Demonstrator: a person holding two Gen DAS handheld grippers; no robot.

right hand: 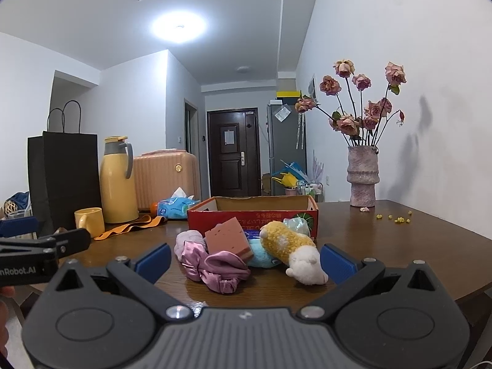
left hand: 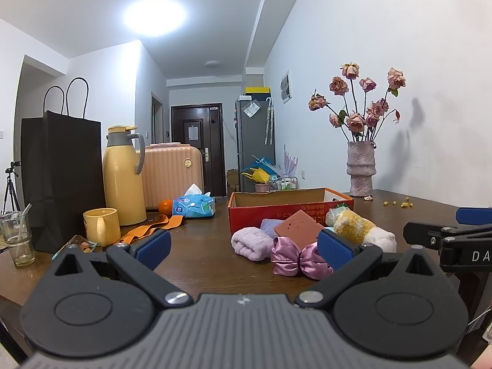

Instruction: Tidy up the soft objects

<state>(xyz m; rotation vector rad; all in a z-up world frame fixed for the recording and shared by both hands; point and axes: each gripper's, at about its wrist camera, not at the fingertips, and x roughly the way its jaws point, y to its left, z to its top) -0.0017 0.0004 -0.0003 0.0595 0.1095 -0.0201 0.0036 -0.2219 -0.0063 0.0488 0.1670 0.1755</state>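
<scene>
Soft pile: satin bow (right hand: pixel 215 269), sponge (right hand: pixel 227 240), plush toy (right hand: pixel 292 249), touching, on surface (right hand: pixel 384 246) before red box (right hand: pixel 252 215).
Left gripper (left hand: pixel 243 246), right gripper (right hand: pixel 244 261): fingers wide apart, empty.
Risk: pinching one item may drag its neighbours.
Legible: "nRobot.AI"; box print inverted, unreadable.
</scene>
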